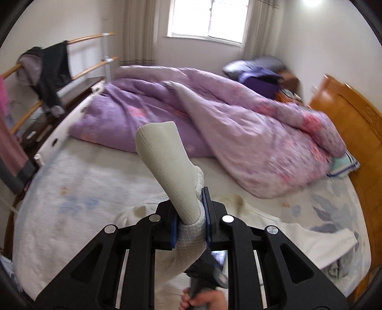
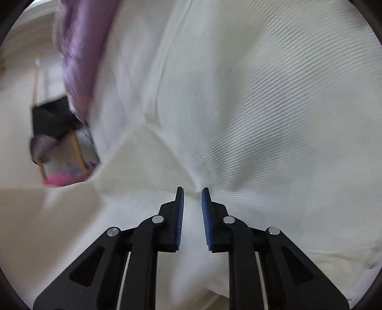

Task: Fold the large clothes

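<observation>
Left gripper (image 1: 191, 214) clamps a ribbed cuff of the cream sweater (image 1: 167, 152), lifted over the bed (image 1: 71, 190). Right gripper (image 2: 193, 209) narrow, cloth between its jaws; grip unclear. Body spread near right. Folding barely begun, no finished fold visible.

Home bedroom — bed (image 1: 298, 214), rumpled purple quilt (image 1: 214, 114), wooden headboard (image 1: 353, 133), curtained window (image 1: 207, 19).
</observation>
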Motion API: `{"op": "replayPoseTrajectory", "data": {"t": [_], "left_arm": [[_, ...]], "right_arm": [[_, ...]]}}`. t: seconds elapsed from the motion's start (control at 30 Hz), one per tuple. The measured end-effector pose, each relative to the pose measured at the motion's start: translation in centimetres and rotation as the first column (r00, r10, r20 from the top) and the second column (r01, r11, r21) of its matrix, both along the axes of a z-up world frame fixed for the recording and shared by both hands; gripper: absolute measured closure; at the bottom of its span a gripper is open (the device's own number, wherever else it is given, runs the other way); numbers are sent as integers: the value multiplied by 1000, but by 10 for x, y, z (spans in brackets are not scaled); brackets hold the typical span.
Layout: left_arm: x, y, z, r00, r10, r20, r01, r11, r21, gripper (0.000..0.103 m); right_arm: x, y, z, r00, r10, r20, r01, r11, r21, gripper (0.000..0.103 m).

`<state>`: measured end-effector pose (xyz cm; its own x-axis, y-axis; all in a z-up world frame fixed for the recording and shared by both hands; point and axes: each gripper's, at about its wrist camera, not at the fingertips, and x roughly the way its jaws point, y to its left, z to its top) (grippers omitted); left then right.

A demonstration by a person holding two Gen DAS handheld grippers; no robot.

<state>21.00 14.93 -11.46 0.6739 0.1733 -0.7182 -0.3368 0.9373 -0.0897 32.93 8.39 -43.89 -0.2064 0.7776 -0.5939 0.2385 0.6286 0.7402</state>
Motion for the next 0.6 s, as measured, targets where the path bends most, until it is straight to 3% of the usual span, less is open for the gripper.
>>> {"op": "replayPoseTrajectory", "data": {"t": [0.13,0.27,0.43,0.47,0.5,0.53,0.57,0.6], "left_arm": [[32,-53,-39,995,-85,-50,83,996,-33,86],[59,-115,-101,973,-178,-145,172,984,-55,86],[81,-183,-206,906,-288,-310,264,957,-118,85],[82,-189,-220,888,-307,-344,277,952,-134,75],[82,-198,-242,854,-331,-402,293,943,-155,51],[79,-200,-250,839,-340,-426,298,940,-164,42],[71,-202,-255,833,-350,-428,302,936,-179,37],[66,-198,-253,836,-358,-416,302,933,-194,31]], "right_arm": [[1,-121,23,988,-133,83,136,990,-27,88],[-18,-244,31,962,-222,156,251,947,-200,88],[-39,-339,12,918,-361,163,395,862,-317,88],[-42,-352,9,911,-381,158,413,850,-327,85],[-43,-355,12,905,-396,155,425,841,-335,85],[-47,-369,9,896,-420,147,444,824,-352,84],[-47,-384,11,893,-431,132,448,819,-359,78],[-45,-380,11,892,-436,116,447,818,-362,59]]}}
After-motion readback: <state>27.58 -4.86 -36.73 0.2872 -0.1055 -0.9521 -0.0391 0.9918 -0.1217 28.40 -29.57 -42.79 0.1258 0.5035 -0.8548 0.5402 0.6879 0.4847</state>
